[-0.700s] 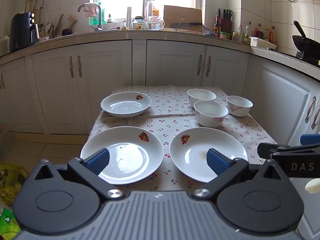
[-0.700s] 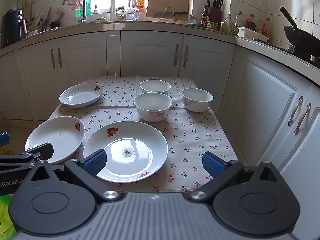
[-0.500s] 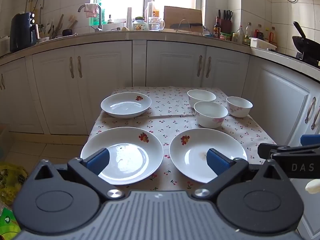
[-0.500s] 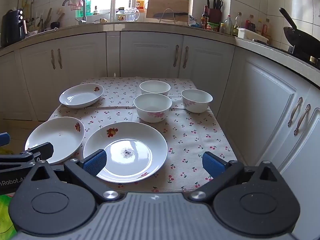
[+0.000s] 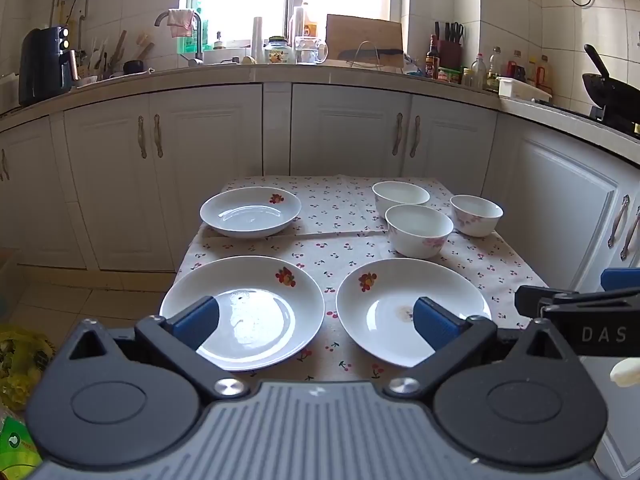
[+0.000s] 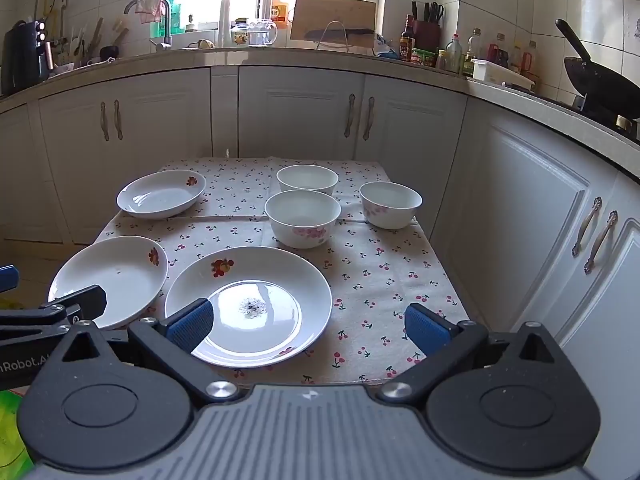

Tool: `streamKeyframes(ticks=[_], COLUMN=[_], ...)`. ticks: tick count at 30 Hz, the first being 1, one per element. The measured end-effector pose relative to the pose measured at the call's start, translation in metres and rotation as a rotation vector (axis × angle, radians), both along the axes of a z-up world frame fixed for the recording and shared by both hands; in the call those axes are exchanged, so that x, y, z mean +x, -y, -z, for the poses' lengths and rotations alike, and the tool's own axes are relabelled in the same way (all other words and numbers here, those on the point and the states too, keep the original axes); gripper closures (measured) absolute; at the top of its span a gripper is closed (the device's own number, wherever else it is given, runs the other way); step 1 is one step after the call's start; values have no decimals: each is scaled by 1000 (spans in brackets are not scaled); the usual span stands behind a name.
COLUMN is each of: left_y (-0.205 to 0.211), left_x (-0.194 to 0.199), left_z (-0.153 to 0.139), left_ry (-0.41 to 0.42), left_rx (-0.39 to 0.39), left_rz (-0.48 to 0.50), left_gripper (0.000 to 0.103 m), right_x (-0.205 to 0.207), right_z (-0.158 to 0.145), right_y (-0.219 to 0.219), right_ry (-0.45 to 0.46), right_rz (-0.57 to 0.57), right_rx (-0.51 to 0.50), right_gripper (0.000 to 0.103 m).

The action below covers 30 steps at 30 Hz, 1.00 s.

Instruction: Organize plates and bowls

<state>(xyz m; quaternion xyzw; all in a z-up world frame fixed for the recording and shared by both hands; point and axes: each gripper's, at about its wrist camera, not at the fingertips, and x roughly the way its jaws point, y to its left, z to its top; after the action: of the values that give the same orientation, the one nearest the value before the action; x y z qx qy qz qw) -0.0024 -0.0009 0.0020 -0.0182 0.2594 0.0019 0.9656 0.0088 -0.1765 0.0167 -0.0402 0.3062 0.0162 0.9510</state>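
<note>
Three white plates with a fruit print lie on the cherry-patterned tablecloth: a near left plate (image 5: 256, 300) (image 6: 116, 276), a near right plate (image 5: 396, 300) (image 6: 260, 292) with a dark smudge in its middle, and a far left plate (image 5: 250, 210) (image 6: 162, 194). Three white bowls stand at the far right: the front bowl (image 5: 418, 230) (image 6: 303, 218), the back bowl (image 5: 400, 196) (image 6: 307, 179) and the right bowl (image 5: 476, 214) (image 6: 390, 204). My left gripper (image 5: 316, 322) hovers open above the table's near edge, empty. My right gripper (image 6: 308, 326) hangs open beside it, also empty.
The small table (image 6: 384, 280) stands on a tiled floor among white kitchen cabinets (image 5: 348, 132). A wok (image 6: 592, 76) sits on the right counter and a black appliance (image 5: 44, 64) on the left counter. A green and yellow bag (image 5: 16, 364) lies on the floor at the left.
</note>
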Motion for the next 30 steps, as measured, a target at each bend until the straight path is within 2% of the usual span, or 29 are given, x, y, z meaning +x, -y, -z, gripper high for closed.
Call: streamKeyframes(ticks=[30], left_y=[0], left_x=[-2], left_z=[-3], left_ry=[10], left_rx=[-8], left_rz=[19], left_gripper=[1], right_x=[1], right_z=[0], right_y=[1], right_ry=[4], right_rz=[13], right_rx=[-12], right_gripper=[0])
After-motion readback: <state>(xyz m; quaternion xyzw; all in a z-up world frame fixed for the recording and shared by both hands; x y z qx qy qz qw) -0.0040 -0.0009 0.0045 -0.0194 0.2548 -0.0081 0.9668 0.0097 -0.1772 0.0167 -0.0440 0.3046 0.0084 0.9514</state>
